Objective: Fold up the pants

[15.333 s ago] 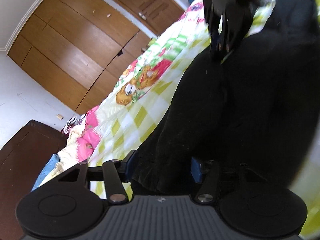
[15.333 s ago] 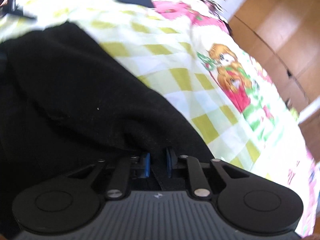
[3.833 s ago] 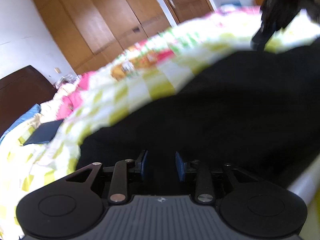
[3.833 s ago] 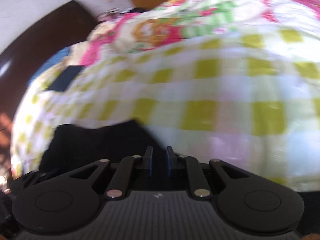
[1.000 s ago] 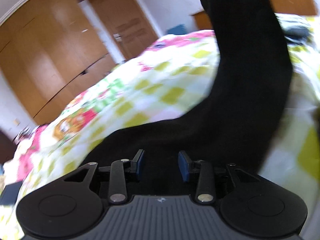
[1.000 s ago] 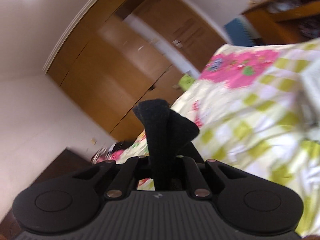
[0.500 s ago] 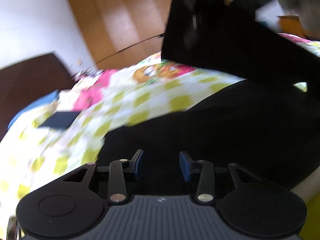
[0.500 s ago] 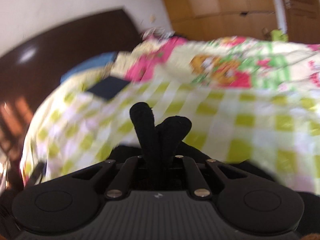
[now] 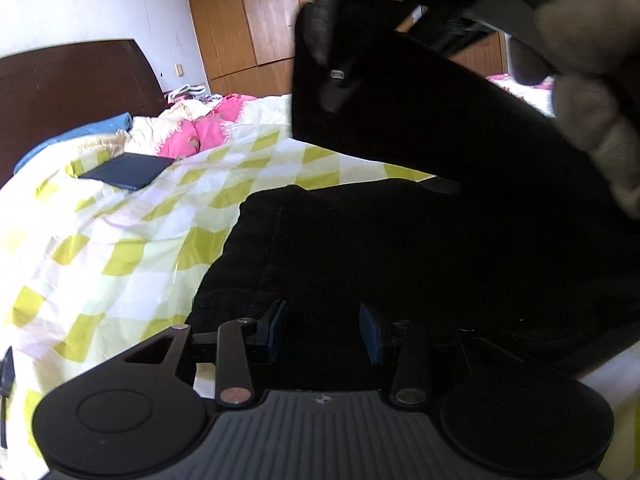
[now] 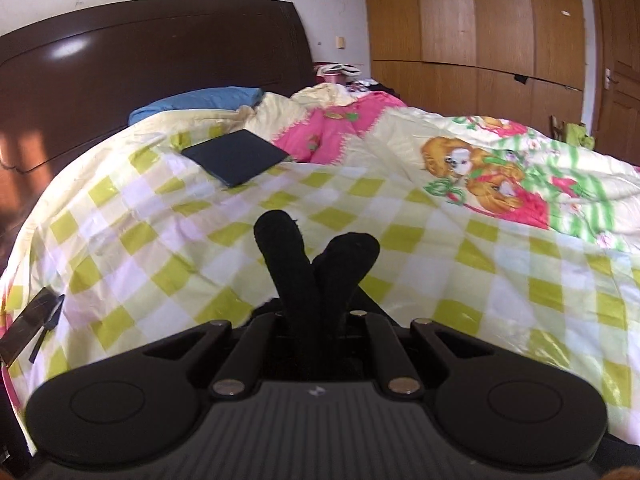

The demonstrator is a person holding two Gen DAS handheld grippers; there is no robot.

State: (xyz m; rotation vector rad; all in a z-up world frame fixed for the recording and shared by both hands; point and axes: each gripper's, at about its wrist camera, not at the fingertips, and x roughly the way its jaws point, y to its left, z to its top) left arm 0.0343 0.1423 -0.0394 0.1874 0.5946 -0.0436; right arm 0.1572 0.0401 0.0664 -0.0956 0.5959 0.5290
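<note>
Moved: since a second ago both hands have swung round from the wardrobe side to face the headboard end of the bed, and the raised strip of pants (image 9: 400, 240) has come down across the left view.
Pants: black, lying bunched on the checked quilt (image 9: 120, 240) at the near edge of the bed; one part hangs lifted over the rest.
Right tongs (image 10: 316, 320): pinched narrow on a fold of the black cloth, two rounded ends of it sticking up past the tips.
Left tongs (image 9: 324, 330): blue pads set partly apart with black cloth between them; whether they press on it I cannot tell.
In the way: in the left view the lifted cloth, the dark body of the other tool and a gloved hand (image 9: 592, 92) fill the upper right, hiding the far side of the bed.
Around: a dark flat case (image 10: 236, 156) on the quilt near the blue pillow (image 10: 200, 102); dark headboard (image 10: 140, 60) behind; wooden wardrobe (image 10: 480, 20) beyond; a small dark object (image 10: 30, 322) at the bed's left edge.
</note>
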